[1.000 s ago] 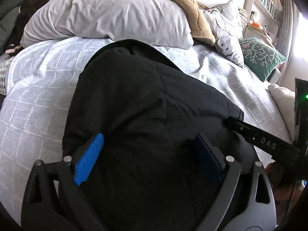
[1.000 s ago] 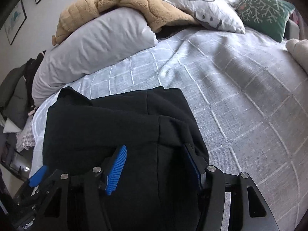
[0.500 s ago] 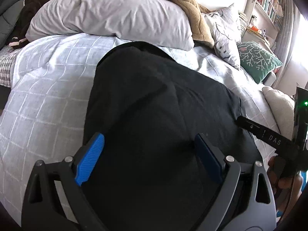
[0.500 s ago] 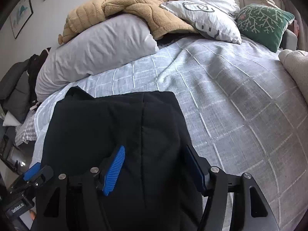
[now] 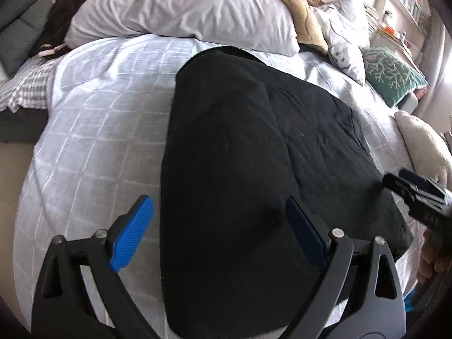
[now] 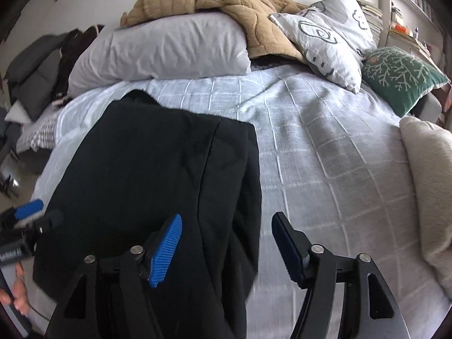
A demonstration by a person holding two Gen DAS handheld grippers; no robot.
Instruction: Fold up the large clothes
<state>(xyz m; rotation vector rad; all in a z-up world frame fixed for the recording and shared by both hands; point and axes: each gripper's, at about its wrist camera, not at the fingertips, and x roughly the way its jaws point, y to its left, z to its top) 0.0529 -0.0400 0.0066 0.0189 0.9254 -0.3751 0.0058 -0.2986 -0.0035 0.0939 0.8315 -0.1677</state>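
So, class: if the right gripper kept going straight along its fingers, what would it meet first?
Probably the right edge of the folded black garment, which lies between the open fingers of the right gripper. Beyond it comes the grey checked bedspread, then the pillows. Depth is hard to judge through the fisheye.
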